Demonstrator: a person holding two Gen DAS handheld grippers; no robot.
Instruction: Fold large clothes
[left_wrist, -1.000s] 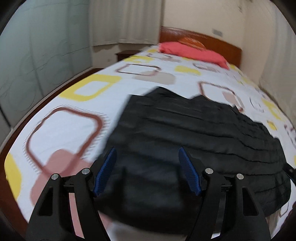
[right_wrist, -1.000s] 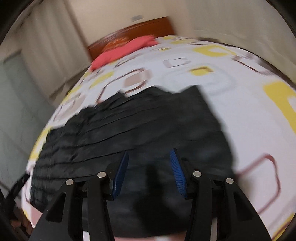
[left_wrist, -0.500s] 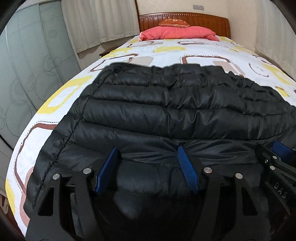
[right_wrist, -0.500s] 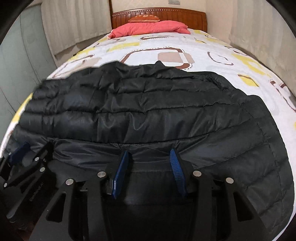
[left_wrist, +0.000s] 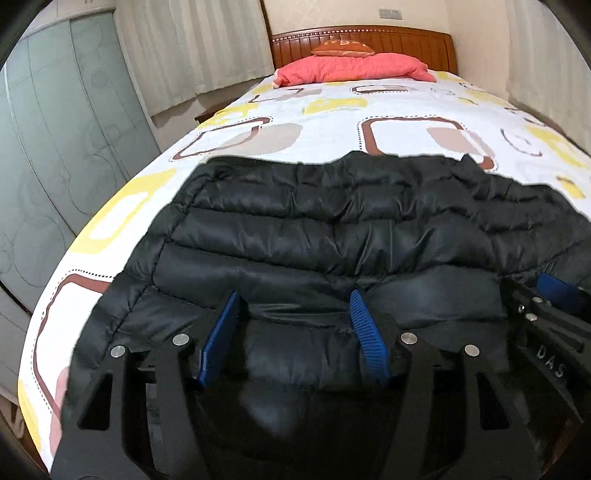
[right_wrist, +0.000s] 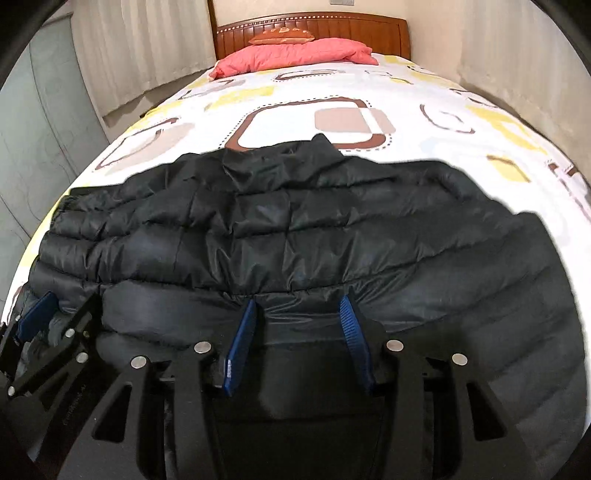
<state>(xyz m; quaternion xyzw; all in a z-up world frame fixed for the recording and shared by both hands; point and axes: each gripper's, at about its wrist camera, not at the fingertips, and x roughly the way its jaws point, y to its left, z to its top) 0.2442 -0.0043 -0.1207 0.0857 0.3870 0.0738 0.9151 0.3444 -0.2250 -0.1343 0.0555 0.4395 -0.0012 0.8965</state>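
Closing left tongs (left_wrist: 293, 317) straddle the puffer jacket (left_wrist: 351, 236), now spread flatter.

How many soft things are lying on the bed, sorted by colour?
Black: 1, the puffy jacket
Pink-red: 1, the folded quilt
Orange-brown: 1, the small cushion
Total: 3, all on the patterned bed
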